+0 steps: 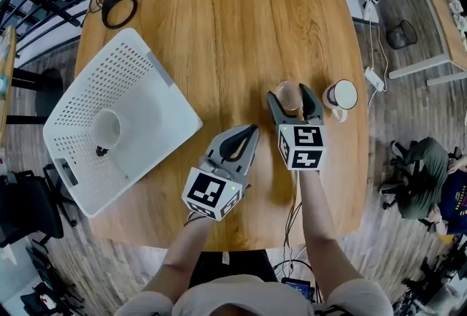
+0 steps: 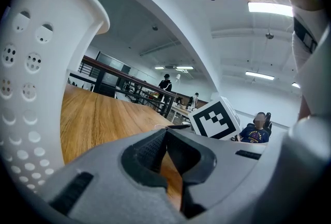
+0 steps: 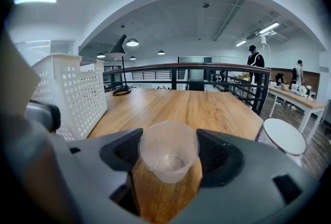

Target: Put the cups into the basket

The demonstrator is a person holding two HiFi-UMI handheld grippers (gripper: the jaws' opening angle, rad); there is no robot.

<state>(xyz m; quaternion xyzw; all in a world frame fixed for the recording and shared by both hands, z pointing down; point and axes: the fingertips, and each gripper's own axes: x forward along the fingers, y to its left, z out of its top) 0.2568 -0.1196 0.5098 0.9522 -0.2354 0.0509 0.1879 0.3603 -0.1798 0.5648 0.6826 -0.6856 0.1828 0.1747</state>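
1. Your forearms [image 1: 321, 234] are nearest to the camera, at 6 o'clock of the head view. They reach over the wooden table [image 1: 219, 30], which fills most of that view.
2. At 9 o'clock on the table you have the white basket [image 1: 157, 114] with perforated walls. Its 9 o'clock side goes out over the table edge.
3. Your left gripper [image 1: 248, 136] is at 3 o'clock from the basket and apart from it, pointing toward 1 o'clock. Its jaws meet tip to tip and nothing is between them.
4. Your right gripper [image 1: 290, 99] is at 2 o'clock from the left one and points toward 12 o'clock. Its jaws stand narrow, pressed on both sides of the clear cup [image 3: 168, 150].
5. A white-rimmed mug [image 1: 341, 97] stands at 3 o'clock from the clear cup, just beside the right jaw.
6. The clear cup stands upright on the table, outside the basket.
7. One pale cup [image 1: 107, 127] is already inside the basket, upright, near its 9 o'clock wall.
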